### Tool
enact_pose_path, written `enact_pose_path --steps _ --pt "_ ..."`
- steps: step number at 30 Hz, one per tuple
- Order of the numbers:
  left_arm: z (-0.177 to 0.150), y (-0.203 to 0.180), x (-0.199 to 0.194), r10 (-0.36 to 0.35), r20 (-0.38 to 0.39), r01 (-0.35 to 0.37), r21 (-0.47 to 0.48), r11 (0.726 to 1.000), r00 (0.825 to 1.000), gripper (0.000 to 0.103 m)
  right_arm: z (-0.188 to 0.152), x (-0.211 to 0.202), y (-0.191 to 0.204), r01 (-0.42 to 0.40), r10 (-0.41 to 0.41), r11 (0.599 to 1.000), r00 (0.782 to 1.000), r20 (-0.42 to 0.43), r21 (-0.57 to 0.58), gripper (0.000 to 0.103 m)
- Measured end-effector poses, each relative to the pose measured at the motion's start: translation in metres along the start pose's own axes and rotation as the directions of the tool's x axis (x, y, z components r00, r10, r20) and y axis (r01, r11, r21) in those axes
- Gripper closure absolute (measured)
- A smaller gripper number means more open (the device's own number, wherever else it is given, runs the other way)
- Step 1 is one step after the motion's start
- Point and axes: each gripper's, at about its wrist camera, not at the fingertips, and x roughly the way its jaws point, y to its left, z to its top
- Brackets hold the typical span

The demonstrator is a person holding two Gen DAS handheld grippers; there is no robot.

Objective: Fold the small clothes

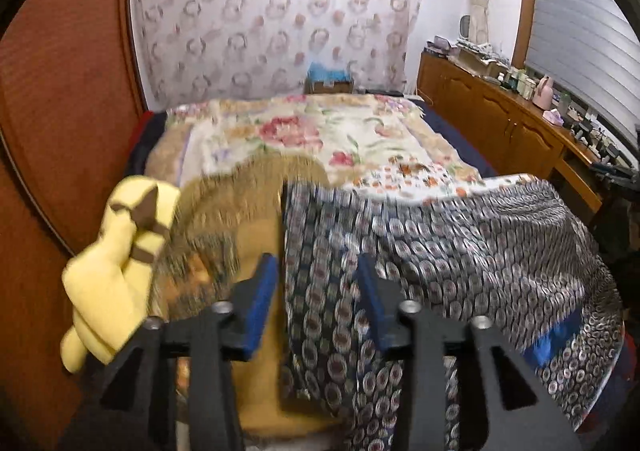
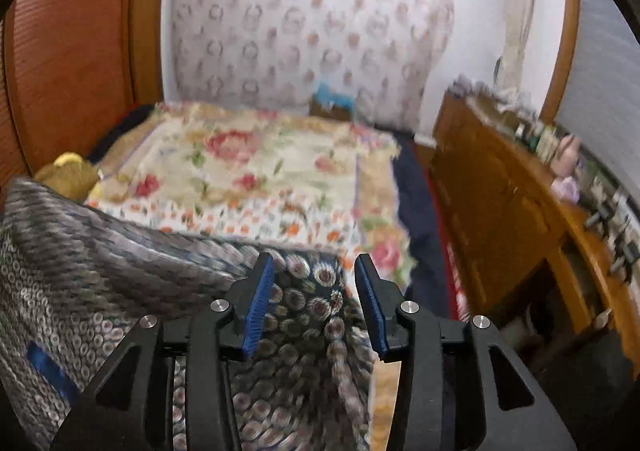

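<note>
Patterned garment (image 1: 440,251) lies draped on the near end of the bed (image 1: 304,131), long axis seemingly crosswise; both the left gripper (image 1: 316,283) and right gripper (image 2: 314,283) have fingers spread around its edge, so close evenly and lift both corners level.

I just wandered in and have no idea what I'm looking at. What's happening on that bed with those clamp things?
A person is working with two hand-held grippers over a bed covered by a floral blanket, folding a dark patterned garment. The left gripper and the right gripper both have their fingers spread open, with the cloth lying between and under them, bunched and not yet neatly folded. A yellow stuffed toy sits at the left edge. The pictures are blurred.
</note>
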Motion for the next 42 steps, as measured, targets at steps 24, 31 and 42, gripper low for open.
enact_pose_path --steps 24,31,42 --pt "-0.098 -0.083 -0.007 -0.139 -0.052 0.141 0.045 0.989 0.989 0.048 -0.152 -0.018 -0.018 -0.07 0.09 0.988 0.986 -0.141 0.136 0.05" --pt "-0.109 -0.096 0.014 -0.107 -0.101 0.115 0.07 0.991 0.989 0.048 -0.165 -0.01 -0.015 -0.078 0.104 0.985 0.981 -0.165 0.153 0.05" --pt "-0.113 -0.108 0.026 -0.034 -0.115 0.049 0.131 0.99 0.993 0.043 -0.165 -0.003 -0.008 -0.044 0.063 0.99 0.988 -0.138 0.137 0.05"
